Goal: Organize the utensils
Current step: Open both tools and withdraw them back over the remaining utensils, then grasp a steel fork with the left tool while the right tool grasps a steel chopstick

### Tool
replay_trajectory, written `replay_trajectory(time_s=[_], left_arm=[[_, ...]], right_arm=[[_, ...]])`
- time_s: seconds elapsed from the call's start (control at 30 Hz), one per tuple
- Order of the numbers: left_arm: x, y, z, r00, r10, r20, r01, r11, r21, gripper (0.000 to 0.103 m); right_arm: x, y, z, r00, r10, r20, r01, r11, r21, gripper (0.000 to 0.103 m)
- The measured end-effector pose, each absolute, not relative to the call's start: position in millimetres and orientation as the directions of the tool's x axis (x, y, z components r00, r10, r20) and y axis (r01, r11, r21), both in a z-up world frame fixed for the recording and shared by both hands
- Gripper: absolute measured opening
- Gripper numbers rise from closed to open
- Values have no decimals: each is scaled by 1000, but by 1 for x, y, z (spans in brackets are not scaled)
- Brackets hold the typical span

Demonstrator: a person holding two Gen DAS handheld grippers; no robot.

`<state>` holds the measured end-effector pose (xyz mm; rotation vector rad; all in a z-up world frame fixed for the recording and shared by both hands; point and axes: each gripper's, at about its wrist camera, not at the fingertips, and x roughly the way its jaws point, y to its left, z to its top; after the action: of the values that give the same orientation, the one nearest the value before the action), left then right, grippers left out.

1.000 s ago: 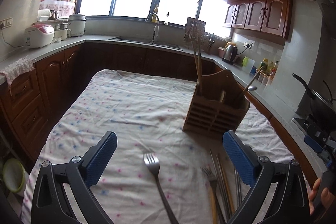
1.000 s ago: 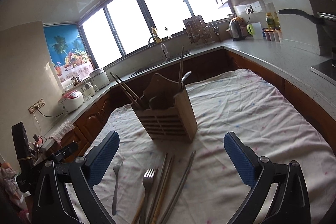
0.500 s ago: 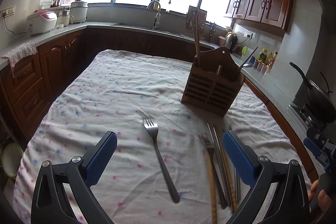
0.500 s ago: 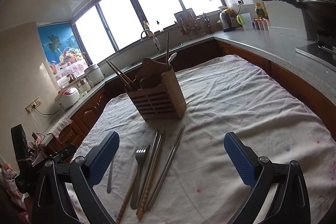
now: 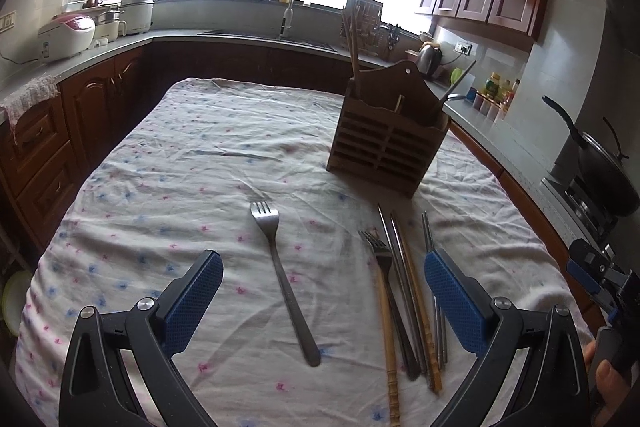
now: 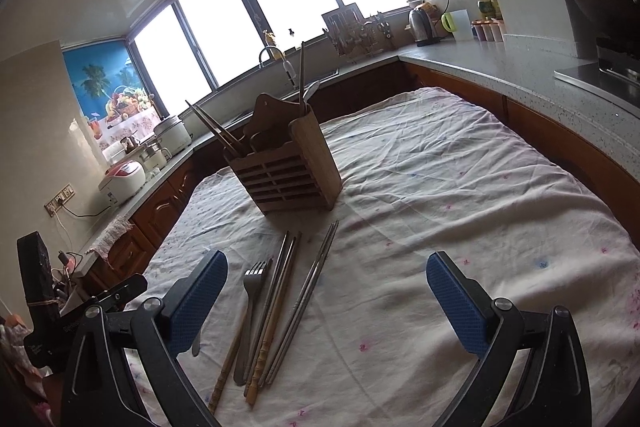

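A wooden utensil holder [image 5: 386,143] stands on the cloth-covered table [image 5: 180,163], with chopsticks and a spoon in it; it also shows in the right wrist view [image 6: 286,169]. A lone steel fork [image 5: 284,275] lies between my left gripper's fingers. My left gripper [image 5: 320,295] is open and empty above it. A second fork [image 5: 380,259] lies with metal and bamboo chopsticks [image 5: 412,299] to the right. In the right wrist view this fork [image 6: 250,303] and the chopsticks [image 6: 288,299] lie left of centre. My right gripper [image 6: 326,301] is open and empty.
Kitchen counters with dark wood cabinets [image 5: 100,99] run around the table. A sink and tap [image 5: 284,23] are at the back, rice cookers [image 5: 66,37] at the left, and a pan on the stove [image 5: 604,167] at the right. My right gripper's body [image 5: 604,283] shows at the right edge.
Both grippers have pulled back and tilted down. The holder now looks farther away, and the forks and chopsticks show in full on the cloth. Both grippers stay open.
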<state>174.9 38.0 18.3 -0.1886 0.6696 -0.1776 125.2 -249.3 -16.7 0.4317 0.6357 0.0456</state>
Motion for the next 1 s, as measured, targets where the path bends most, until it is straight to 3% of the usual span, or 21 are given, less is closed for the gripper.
replay_trajectory(time_s=[0.37,0.53,0.77,0.93,1.0], left_arm=[[206,25,8,711,-276,-646,140,957,-254,94],[225,14,0,672,-314,-671,176,947,-267,78],[254,-6,-10,625,-343,-701,221,939,-263,70],[276,-26,-22,588,-331,-738,238,943,-233,69],[285,-34,-27,577,-322,-751,247,945,-216,62]], right_arm=[[145,-254,-31,786,186,-590,95,906,412,99],[159,-253,-38,765,199,-612,93,906,412,82],[183,-249,-54,715,239,-657,94,899,429,66],[199,-247,-66,681,248,-689,108,896,430,50],[204,-247,-69,673,250,-696,112,896,430,48]])
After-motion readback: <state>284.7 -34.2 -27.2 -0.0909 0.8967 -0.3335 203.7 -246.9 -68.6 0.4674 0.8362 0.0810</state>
